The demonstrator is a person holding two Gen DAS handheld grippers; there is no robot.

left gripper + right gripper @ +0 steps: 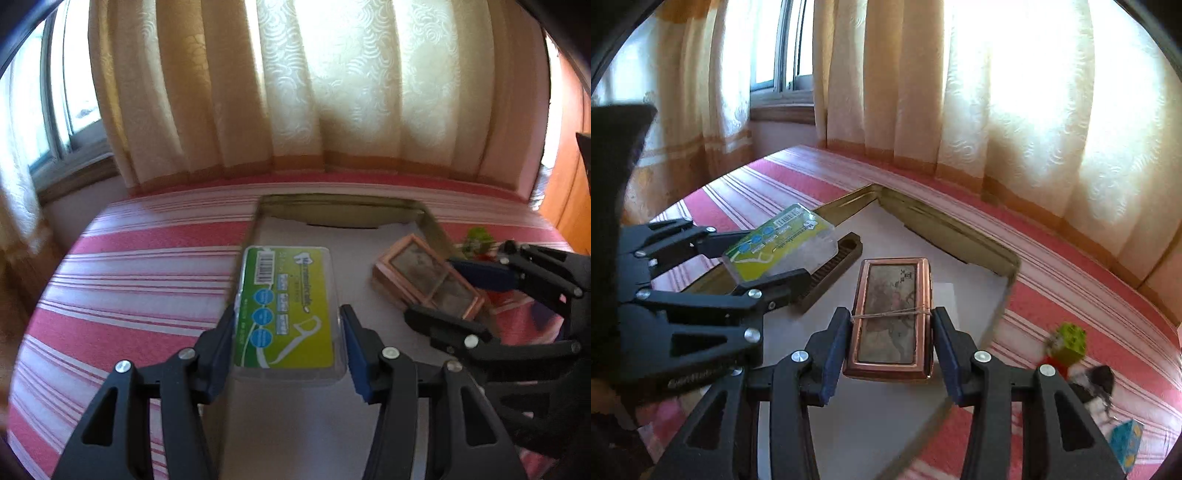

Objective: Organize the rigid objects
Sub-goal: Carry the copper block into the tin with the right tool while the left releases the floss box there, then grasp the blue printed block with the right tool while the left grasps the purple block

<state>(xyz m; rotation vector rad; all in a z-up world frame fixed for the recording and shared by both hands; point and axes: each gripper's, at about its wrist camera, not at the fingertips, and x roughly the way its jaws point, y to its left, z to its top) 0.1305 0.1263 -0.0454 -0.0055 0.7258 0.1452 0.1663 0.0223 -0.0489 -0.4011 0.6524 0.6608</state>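
My left gripper (pixel 288 332) is shut on a clear plastic box with a green and yellow label (pixel 286 306), held over the left side of a shallow gold-rimmed tray (pixel 343 210). The box also shows in the right wrist view (pixel 779 243). My right gripper (pixel 891 343) is shut on a copper-framed case (pixel 892 314) with a rubber band around it, held over the tray's white floor (pixel 879 424). The case shows in the left wrist view (pixel 428 280) with the right gripper (pixel 461 288) around it. A dark brown ridged bar (pixel 834 269) lies in the tray under the left gripper (pixel 764 266).
The tray sits on a red and white striped bed cover (pixel 129 288). To the right of the tray lie a green and red toy block (pixel 1067 343), a black and white item (pixel 1097 384) and a blue die (pixel 1126 443). Curtains (pixel 295 92) hang behind.
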